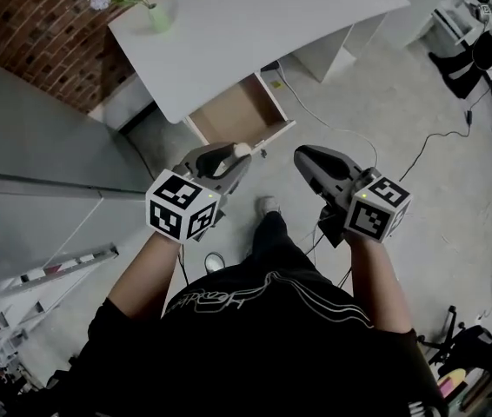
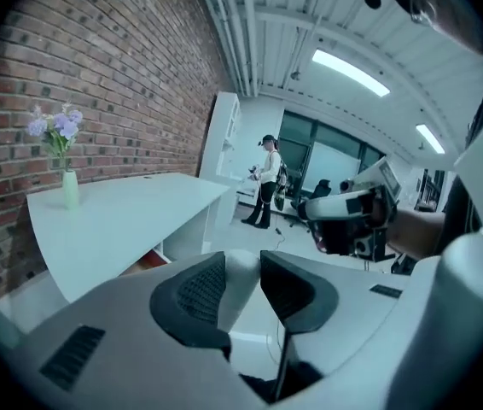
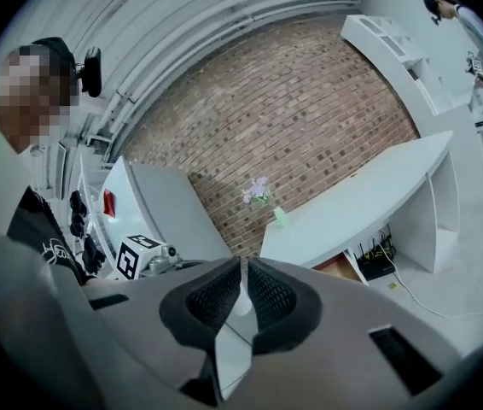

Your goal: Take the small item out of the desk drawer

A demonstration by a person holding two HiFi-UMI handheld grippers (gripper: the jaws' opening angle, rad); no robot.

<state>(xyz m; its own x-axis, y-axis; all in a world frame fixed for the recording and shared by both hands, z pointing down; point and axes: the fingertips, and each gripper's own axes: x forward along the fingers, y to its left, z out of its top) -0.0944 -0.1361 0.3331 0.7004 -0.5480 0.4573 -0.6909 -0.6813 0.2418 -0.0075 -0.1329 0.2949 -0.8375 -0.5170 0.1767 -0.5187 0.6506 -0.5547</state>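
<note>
In the head view my left gripper [image 1: 244, 153] is held at waist height over the floor, shut on a small white rounded item [image 1: 242, 150]. The left gripper view shows that item [image 2: 240, 290] pinched between the two dark pads [image 2: 197, 290]. Beyond it the white desk [image 1: 255, 24] has its wooden drawer [image 1: 237, 111] pulled open, and no item shows inside. My right gripper [image 1: 301, 155] is held level beside the left one. Its jaws stand together with nothing between them [image 3: 243, 273]. The two grippers are apart.
A vase of purple flowers [image 1: 155, 11] stands on the desk's far left corner by the brick wall [image 1: 46, 16]. A grey cabinet [image 1: 37, 137] is at the left. Cables [image 1: 350, 133] trail over the floor at right. A person [image 2: 265, 195] stands far off.
</note>
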